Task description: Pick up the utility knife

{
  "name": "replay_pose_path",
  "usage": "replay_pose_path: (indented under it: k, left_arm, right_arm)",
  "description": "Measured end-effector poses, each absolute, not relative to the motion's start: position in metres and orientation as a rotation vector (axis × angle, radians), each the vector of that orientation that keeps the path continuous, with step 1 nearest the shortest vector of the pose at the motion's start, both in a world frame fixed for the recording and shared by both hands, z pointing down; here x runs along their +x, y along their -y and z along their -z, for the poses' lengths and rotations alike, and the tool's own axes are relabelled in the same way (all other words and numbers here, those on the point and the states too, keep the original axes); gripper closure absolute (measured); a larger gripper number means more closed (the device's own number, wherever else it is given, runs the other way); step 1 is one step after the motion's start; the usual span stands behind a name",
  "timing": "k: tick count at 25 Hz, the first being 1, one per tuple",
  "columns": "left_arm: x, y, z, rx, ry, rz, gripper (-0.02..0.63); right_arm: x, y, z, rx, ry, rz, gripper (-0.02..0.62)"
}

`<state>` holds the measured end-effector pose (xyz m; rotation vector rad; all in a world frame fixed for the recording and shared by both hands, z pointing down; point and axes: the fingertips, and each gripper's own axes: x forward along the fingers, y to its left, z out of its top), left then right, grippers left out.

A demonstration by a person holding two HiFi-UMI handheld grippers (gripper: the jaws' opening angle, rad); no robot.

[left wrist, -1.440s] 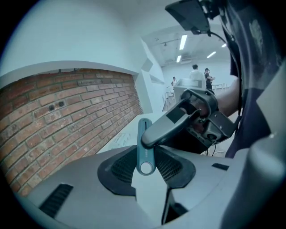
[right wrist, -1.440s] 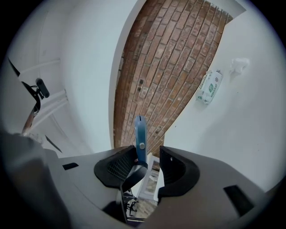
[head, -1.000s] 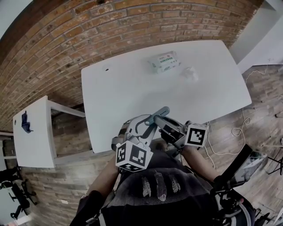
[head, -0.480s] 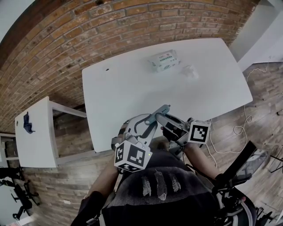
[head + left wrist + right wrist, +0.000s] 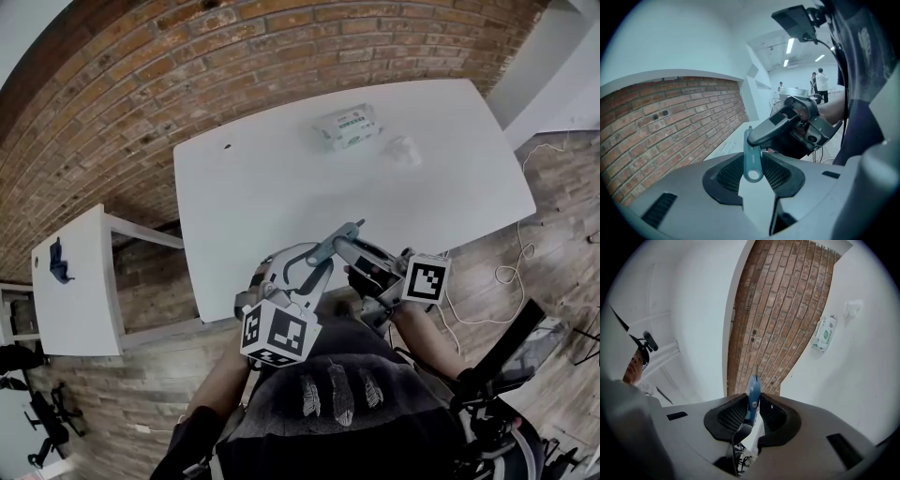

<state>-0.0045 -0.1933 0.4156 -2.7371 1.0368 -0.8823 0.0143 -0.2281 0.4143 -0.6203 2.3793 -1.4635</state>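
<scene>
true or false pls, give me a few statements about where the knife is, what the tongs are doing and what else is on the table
1. The utility knife lies flat on the table. False: it is held up off the tabletop.
2. The left tongs and the right tongs both clamp the knife. True.
3. A pack of wipes lies on the far part of the table. True.
4. The wall beyond the table is white tile. False: it is a brick wall.

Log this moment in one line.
utility knife: gripped by both tools, off the table | left tool: shut | right tool: shut
</scene>
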Motion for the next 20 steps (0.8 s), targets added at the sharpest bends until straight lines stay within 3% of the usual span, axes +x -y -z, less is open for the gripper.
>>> replay_pose_path:
  k: [20]
  left_arm:
    - [-0.022, 0.189, -0.410, -2.719, -1.069, 0.896, 0.486]
  right_arm:
    - [0.005, 0.234, -0.414, -0.569, -2.345, 1.507, 0.514]
